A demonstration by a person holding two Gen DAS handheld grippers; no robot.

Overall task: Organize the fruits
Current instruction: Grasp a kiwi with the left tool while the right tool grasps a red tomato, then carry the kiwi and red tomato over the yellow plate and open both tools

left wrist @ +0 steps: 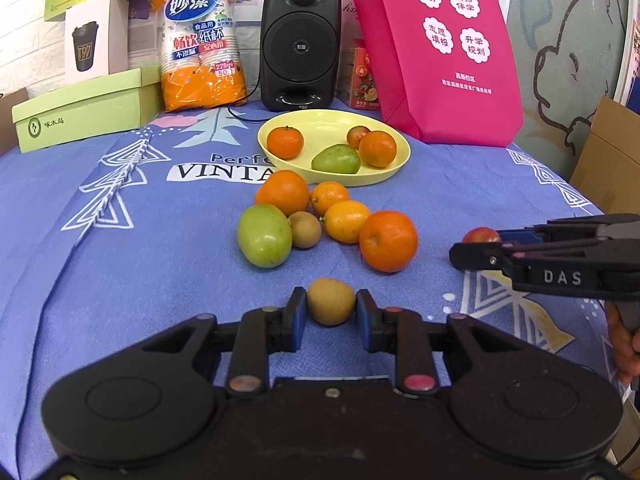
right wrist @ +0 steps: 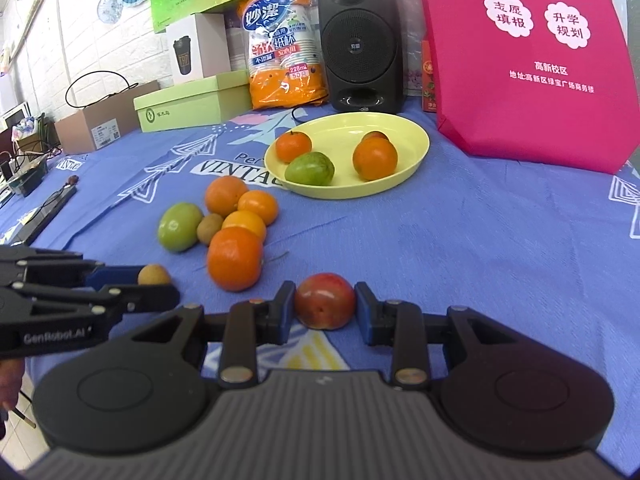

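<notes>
My left tool (left wrist: 331, 312) pinches a brown kiwi (left wrist: 331, 301), right tool (right wrist: 325, 307) looks closed on a red apple (right wrist: 325, 301), maybe barely touching; yellow plate (left wrist: 394, 170) sits far.

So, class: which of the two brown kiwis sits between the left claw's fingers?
The lone brown kiwi nearest the camera; the other kiwi touches the fruit cluster.

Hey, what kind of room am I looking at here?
Probably an office or storeroom corner, not a kitchen: a cloth-covered table backed by a speaker, stacked boxes and a promotional tote bag.
</notes>
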